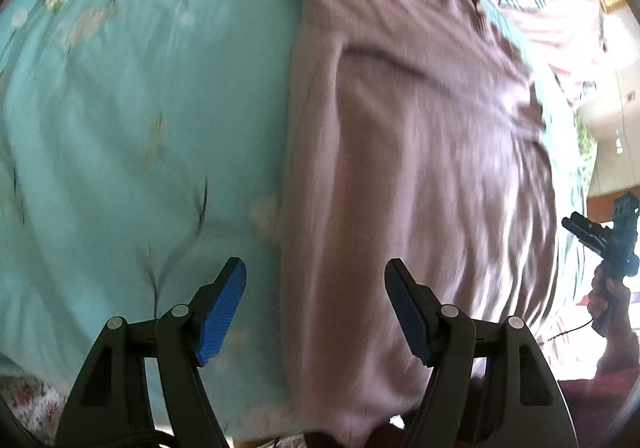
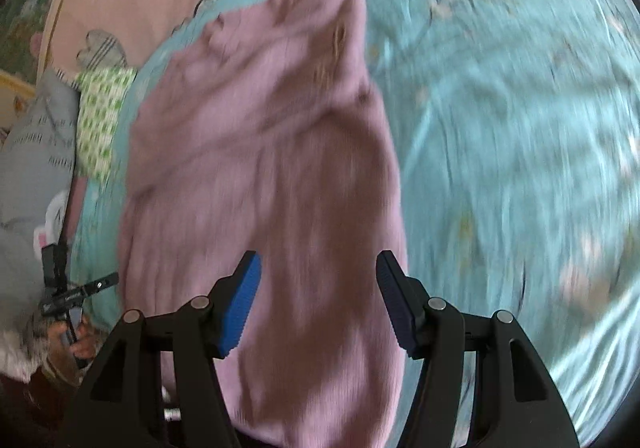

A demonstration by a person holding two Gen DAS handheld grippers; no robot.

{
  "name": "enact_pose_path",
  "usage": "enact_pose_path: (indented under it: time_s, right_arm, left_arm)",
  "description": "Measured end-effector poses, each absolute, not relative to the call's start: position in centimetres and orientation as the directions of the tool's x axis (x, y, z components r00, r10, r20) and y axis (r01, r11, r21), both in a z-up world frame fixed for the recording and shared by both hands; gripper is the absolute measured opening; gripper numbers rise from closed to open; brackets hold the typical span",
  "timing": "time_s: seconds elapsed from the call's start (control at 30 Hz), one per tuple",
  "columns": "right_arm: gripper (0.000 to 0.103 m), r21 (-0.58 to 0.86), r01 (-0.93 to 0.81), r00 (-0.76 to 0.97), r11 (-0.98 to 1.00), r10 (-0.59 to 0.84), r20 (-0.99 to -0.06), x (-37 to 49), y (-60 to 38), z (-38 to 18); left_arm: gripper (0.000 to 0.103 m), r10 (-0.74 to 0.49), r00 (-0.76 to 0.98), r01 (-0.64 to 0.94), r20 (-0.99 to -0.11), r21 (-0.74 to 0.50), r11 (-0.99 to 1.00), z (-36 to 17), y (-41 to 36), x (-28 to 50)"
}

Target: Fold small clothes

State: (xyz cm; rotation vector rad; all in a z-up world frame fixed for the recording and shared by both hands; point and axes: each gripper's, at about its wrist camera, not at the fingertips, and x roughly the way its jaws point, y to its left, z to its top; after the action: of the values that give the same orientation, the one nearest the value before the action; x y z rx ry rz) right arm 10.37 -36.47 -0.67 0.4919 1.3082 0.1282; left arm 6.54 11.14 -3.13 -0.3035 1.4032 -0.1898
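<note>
Pink garment (image 1: 420, 168) on teal bedsheet (image 1: 140, 128); both hand-held grippers (image 1: 316, 288) (image 2: 318, 280) gape wide, empty.

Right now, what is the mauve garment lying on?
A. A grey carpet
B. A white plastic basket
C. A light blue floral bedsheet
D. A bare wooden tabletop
C: the mauve garment lies spread on a light blue floral bedsheet, which shows on both sides of it in the two wrist views, with both claws open above it and holding nothing.
</note>
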Motion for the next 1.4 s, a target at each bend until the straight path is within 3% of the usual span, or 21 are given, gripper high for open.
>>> enact_pose_path:
  time_s: [0.37,0.7,0.93,1.03,1.1,1.23,1.3,1.33,1.37,1.4]
  right_arm:
    - [0.061,0.430,0.278,0.233,0.859,0.374,-0.898,-0.6,-36.3,-1.6]
    - [0.061,0.488,0.300,0.281,0.820,0.413,-0.866,-4.5,-35.5,-2.5]
    - [0.060,0.566,0.253,0.329,0.784,0.481,-0.813,-5.2,-35.4,-3.1]
    - [0.053,0.609,0.221,0.323,0.762,0.532,-0.783,-5.0,-34.8,-3.5]
    - [0.041,0.632,0.207,0.305,0.747,0.565,-0.767,-4.5,-34.0,-3.9]
    - [0.030,0.657,0.219,0.303,0.722,0.590,-0.749,-4.9,-34.2,-4.9]
    - [0.017,0.655,0.241,0.296,0.716,0.588,-0.752,-5.2,-34.7,-5.4]
    - [0.016,0.650,0.241,0.295,0.721,0.583,-0.757,-5.4,-34.8,-5.4]
    - [0.014,0.642,0.236,0.291,0.730,0.577,-0.763,-5.3,-34.5,-5.3]
    - [0.010,0.631,0.229,0.283,0.741,0.570,-0.771,-5.3,-34.4,-5.2]
  left_arm:
    - [0.072,-0.372,0.109,-0.030,-0.922,-0.377,0.926,-4.4,10.6,-0.1]
    - [0.077,-0.397,0.060,0.057,-0.916,-0.394,0.917,-6.1,7.5,-3.1]
    - [0.076,-0.502,0.070,0.047,-0.862,-0.499,0.865,-7.5,7.3,-4.7]
    - [0.065,-0.544,0.092,0.023,-0.834,-0.545,0.838,-7.5,8.1,-4.7]
    - [0.050,-0.590,0.102,0.005,-0.801,-0.593,0.805,-7.6,8.9,-4.8]
    - [0.041,-0.611,0.106,-0.019,-0.785,-0.616,0.788,-8.6,9.7,-4.9]
    - [0.038,-0.595,0.106,0.016,-0.797,-0.597,0.802,-8.2,9.3,-4.9]
    - [0.031,-0.589,0.103,0.032,-0.802,-0.589,0.808,-8.1,8.9,-5.0]
    - [0.009,-0.588,0.090,0.054,-0.804,-0.585,0.809,-8.1,8.3,-5.0]
    - [0.010,-0.583,0.087,0.068,-0.808,-0.579,0.812,-8.0,7.9,-5.1]
